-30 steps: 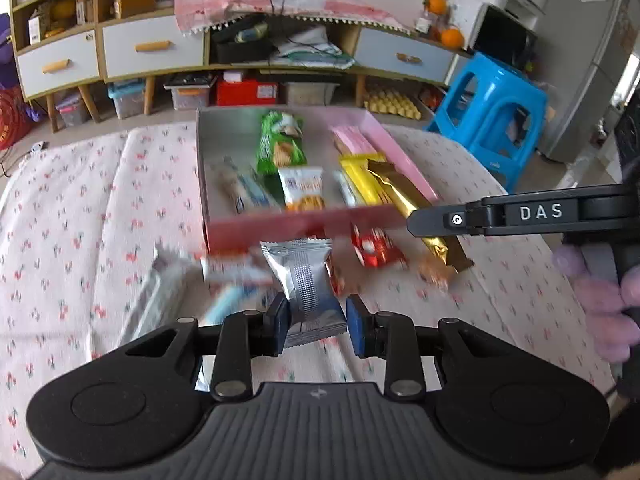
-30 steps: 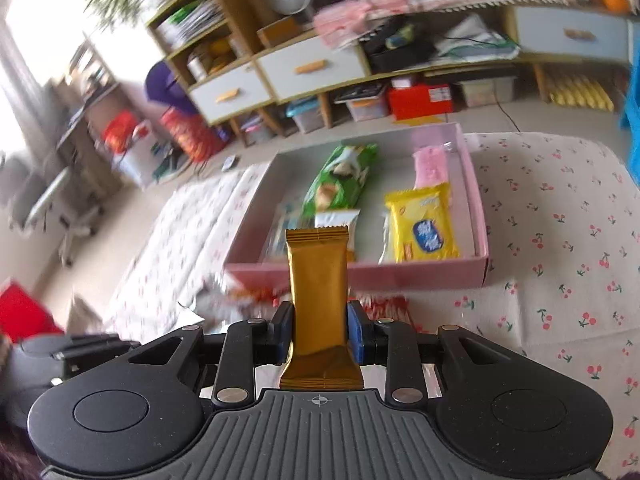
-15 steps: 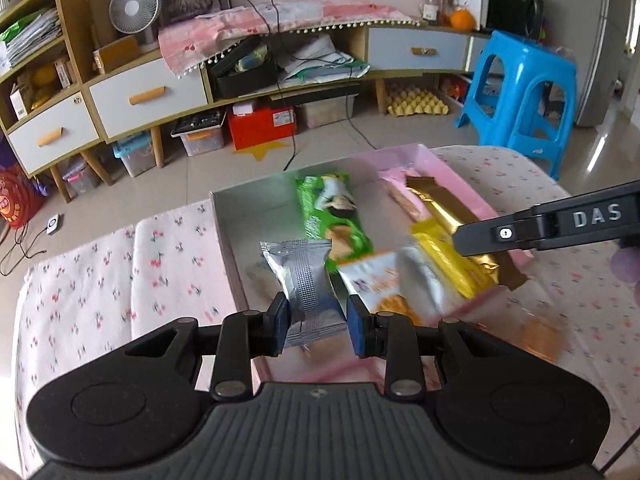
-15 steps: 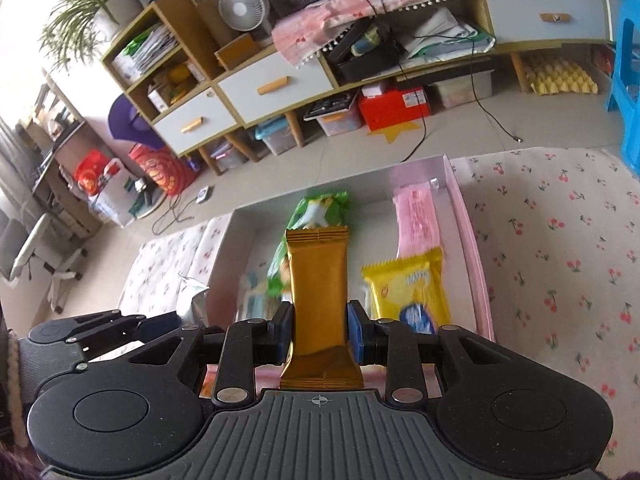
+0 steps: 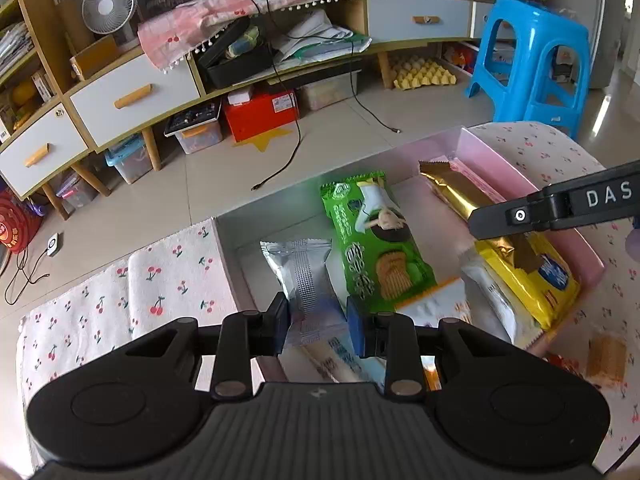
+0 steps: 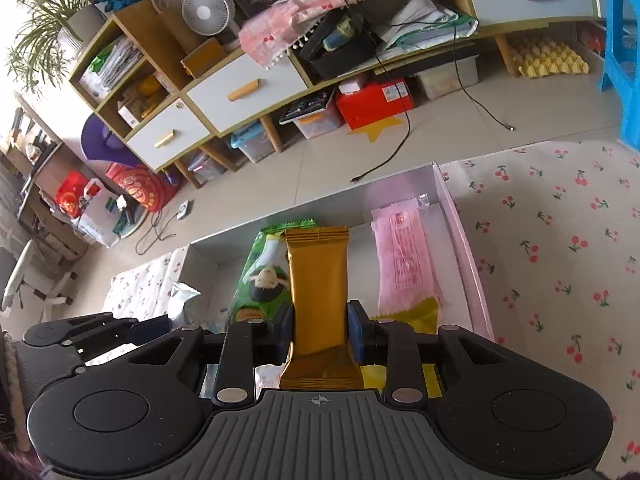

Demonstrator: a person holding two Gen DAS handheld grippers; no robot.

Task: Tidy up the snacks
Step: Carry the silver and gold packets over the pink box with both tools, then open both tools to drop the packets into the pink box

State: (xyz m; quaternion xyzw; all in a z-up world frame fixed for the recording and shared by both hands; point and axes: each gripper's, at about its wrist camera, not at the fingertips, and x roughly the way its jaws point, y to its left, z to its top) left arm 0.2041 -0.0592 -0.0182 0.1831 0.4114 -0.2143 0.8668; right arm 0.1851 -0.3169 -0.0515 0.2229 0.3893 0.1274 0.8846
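My left gripper [image 5: 317, 320] is shut on a silver foil snack packet [image 5: 302, 276] and holds it over the left part of the pink box [image 5: 496, 160]. My right gripper [image 6: 319, 330] is shut on a gold snack bar [image 6: 318, 276] over the middle of the same pink box [image 6: 464, 248]; that bar also shows in the left wrist view [image 5: 456, 196]. In the box lie a green biscuit pack [image 5: 372, 240], a yellow pack [image 5: 532, 276], a white-orange pack [image 5: 440, 304] and a pink packet [image 6: 404, 260].
The box sits on a cherry-print cloth [image 5: 160, 280] at the table's far edge. A loose biscuit pack [image 5: 606, 358] lies outside the box at right. Beyond are the floor, a low cabinet [image 5: 132, 92] and a blue stool [image 5: 532, 56].
Both grippers have moved forward with their packets, from in front of the box's near wall to over its inside. The box now fills the lower views.
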